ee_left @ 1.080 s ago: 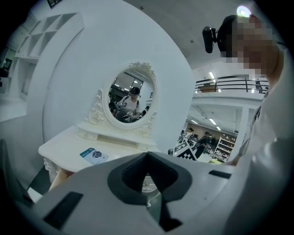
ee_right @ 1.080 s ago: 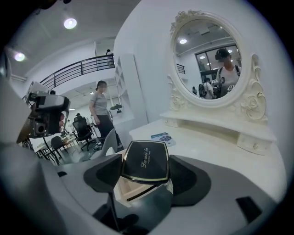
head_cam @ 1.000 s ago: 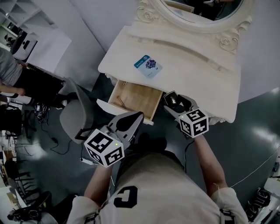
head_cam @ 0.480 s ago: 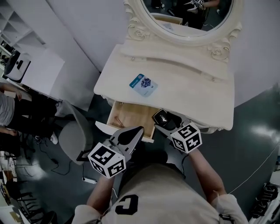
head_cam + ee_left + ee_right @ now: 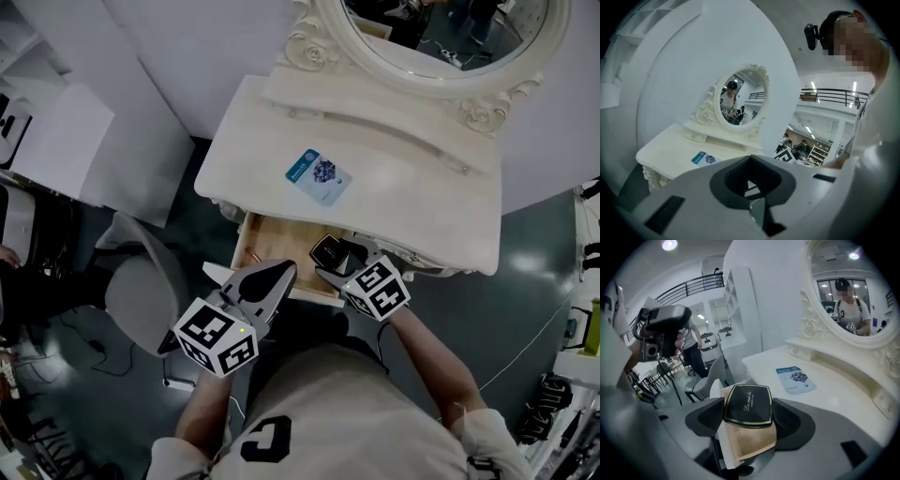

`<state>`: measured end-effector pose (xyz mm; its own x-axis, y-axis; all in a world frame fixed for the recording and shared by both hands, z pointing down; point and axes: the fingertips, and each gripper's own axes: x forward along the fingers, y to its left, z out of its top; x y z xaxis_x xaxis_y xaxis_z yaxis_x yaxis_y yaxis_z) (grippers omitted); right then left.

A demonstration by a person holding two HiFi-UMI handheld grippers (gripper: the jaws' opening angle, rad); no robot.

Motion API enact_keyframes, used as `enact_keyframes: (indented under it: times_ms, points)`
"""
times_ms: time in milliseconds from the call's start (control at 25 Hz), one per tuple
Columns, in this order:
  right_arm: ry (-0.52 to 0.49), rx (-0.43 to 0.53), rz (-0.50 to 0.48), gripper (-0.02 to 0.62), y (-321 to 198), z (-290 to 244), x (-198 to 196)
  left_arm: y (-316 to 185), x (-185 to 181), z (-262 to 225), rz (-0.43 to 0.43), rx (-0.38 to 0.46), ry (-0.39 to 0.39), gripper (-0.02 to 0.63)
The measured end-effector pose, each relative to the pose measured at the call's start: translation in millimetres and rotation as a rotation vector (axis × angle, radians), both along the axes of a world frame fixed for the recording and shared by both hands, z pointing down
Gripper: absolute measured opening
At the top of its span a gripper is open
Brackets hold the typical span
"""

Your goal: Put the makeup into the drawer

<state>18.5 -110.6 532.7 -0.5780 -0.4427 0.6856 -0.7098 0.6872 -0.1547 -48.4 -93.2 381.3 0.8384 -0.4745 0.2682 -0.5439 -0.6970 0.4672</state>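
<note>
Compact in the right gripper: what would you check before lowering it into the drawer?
1. Grip: ok. The right gripper has its fingers closed on the black compact.
2. Drawer open: ok.
3. Compact above the opening: ok; bare wood shows beneath it in the right gripper view.
4. Left gripper out of the way: cannot tell; shut and empty, its tip overlaps the drawer's front in the head view.
5. Booklet clear: ok, lying on the tabletop.
</note>
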Motion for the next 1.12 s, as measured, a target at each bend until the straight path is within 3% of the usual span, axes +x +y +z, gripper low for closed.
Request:
enact_keyframes:
  times_ms: [320, 680, 880, 1120]
  points:
    - [0.166, -0.09, -0.128, 0.339, -7.2, 80.0, -39.3, -14.1, -37.8, 21.2, 0.021, -0.057, 0.022, 0.052]
    - [0.358, -0.154, -0.236, 0.339, -11.1, 148.2, -28.3, -20.3, -44.9, 39.5, 0.069, -0.098, 0.024, 0.052]
    - [0.427, -0.187, -0.308, 0.339, -9.3, 173.8, -29.7, -23.3, -55.7, 49.4, 0.054, -0.125, 0.016, 0.052]
    - [0.48, -0.221, -0.327, 0.339, -10.6, 199.0, -31.8, -28.0, -66.0, 64.6, 0.032, -0.166, 0.007, 0.052]
